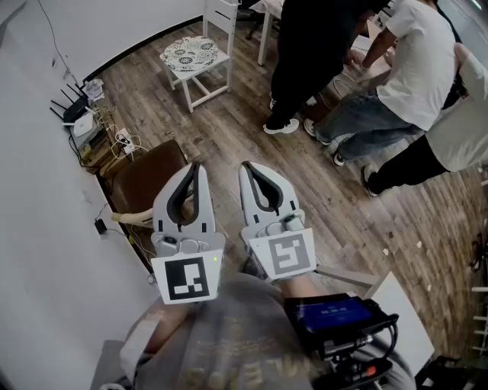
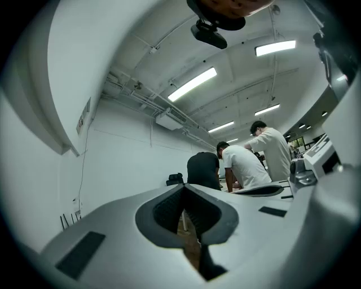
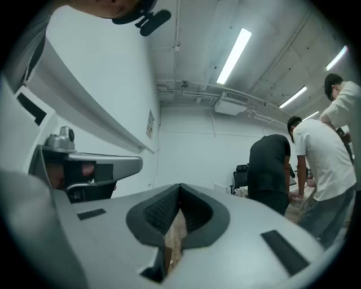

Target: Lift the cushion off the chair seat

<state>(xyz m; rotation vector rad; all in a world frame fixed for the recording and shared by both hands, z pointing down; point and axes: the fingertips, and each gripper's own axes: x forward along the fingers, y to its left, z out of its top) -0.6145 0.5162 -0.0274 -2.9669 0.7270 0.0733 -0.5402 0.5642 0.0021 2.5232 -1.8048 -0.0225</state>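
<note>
Beside brown chair (image 1: 145, 179), holds left gripper (image 1: 197, 167) clenched, empty, level. Faces patterned cushion (image 1: 191, 53), untouched on white chair (image 1: 221, 11) well ahead. Holds right gripper (image 1: 248, 167) clenched, empty too. Risks shoving cushion off seat if jaws arrive closed; risks clipping people (image 1: 412, 68) crowded at right.

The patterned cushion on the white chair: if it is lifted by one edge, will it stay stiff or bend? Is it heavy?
The cushion looks thin and lies flat on the white chair, so it is probably light and would likely droop when held by one edge. Its patterned cover looks like fabric, so it should give fair grip, and it does not seem fragile.
</note>
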